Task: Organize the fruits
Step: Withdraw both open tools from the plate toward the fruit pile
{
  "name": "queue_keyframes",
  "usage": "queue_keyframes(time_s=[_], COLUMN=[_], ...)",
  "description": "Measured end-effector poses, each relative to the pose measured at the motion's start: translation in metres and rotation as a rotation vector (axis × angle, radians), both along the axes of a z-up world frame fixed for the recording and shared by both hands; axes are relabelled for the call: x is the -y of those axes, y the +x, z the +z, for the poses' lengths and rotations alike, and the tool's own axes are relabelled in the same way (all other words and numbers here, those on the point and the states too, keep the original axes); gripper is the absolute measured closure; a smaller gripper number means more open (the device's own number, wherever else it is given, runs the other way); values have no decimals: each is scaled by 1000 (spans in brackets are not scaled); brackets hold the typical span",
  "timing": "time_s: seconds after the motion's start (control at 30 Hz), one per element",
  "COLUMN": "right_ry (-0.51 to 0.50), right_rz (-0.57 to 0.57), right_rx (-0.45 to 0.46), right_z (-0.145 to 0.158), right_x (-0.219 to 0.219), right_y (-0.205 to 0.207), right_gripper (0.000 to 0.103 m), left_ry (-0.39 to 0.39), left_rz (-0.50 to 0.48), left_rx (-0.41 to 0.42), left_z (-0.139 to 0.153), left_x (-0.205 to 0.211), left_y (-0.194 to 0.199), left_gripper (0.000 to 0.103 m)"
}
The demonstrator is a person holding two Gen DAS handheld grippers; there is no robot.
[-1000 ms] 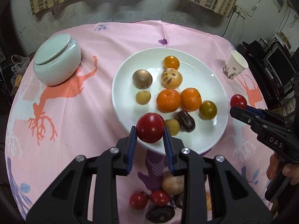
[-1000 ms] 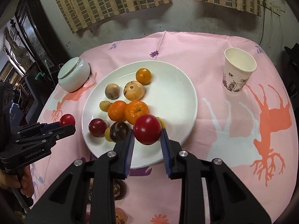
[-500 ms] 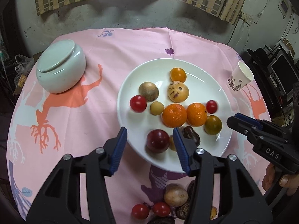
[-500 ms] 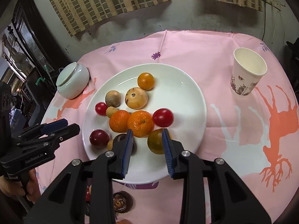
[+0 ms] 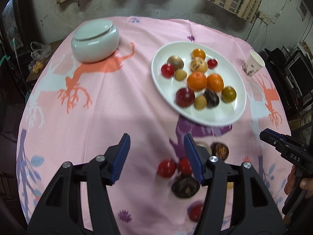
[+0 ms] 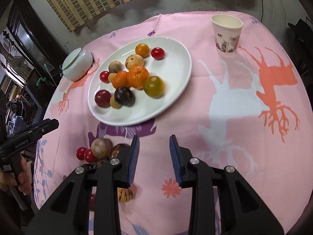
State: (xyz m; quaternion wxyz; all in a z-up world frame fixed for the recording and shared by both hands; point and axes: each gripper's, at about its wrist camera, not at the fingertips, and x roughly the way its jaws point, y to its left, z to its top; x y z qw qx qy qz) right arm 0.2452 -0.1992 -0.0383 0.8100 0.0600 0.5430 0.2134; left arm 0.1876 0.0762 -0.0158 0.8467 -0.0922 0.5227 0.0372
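A white plate (image 5: 197,115) (image 6: 172,78) holds several fruits: oranges, brown round ones, a dark plum and two small red tomatoes (image 5: 167,70) (image 6: 157,53). My left gripper (image 5: 156,139) hovers over bare pink cloth in front and left of the plate; its jaws are opening with nothing between them. In the right wrist view it shows at the left edge (image 6: 49,124). My right gripper (image 6: 154,139) stands open and empty just in front of the plate, also seen from the left wrist (image 5: 273,139). Loose tomatoes (image 5: 166,168) (image 6: 86,153) and dark fruits (image 5: 184,187) lie near the front edge.
A pale green lidded jar (image 5: 95,39) (image 6: 77,63) stands at the back left of the round table. At the back right stands a flowered paper cup (image 5: 253,63) (image 6: 227,33). A hand grips each gripper's handle at the frame edges. Dark furniture surrounds the table.
Both grippers let go of their red tomatoes, which now lie on the plate. Both have drawn back toward the near edge, the left one opening wider.
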Motion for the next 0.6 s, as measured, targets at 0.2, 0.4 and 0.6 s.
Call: queue_keyframes(time_s=[0.2,0.4,0.6], right_ry=[-9,-14,-7], right_rz=[4,15,26], right_rx=[-36,-52,-50], right_z=[-6,-5,0], right_x=[7,11,12], right_y=[-41,-69,-88], right_gripper=[70,70,70], left_ry=[-30,-48,-70], left_rz=[-8,-22,-45], left_rx=[-49,-84,-100], left_z=[-12,-19,-20], left_x=[13,26,43], left_y=[-50,-82,-97], left_gripper=[45,45,45])
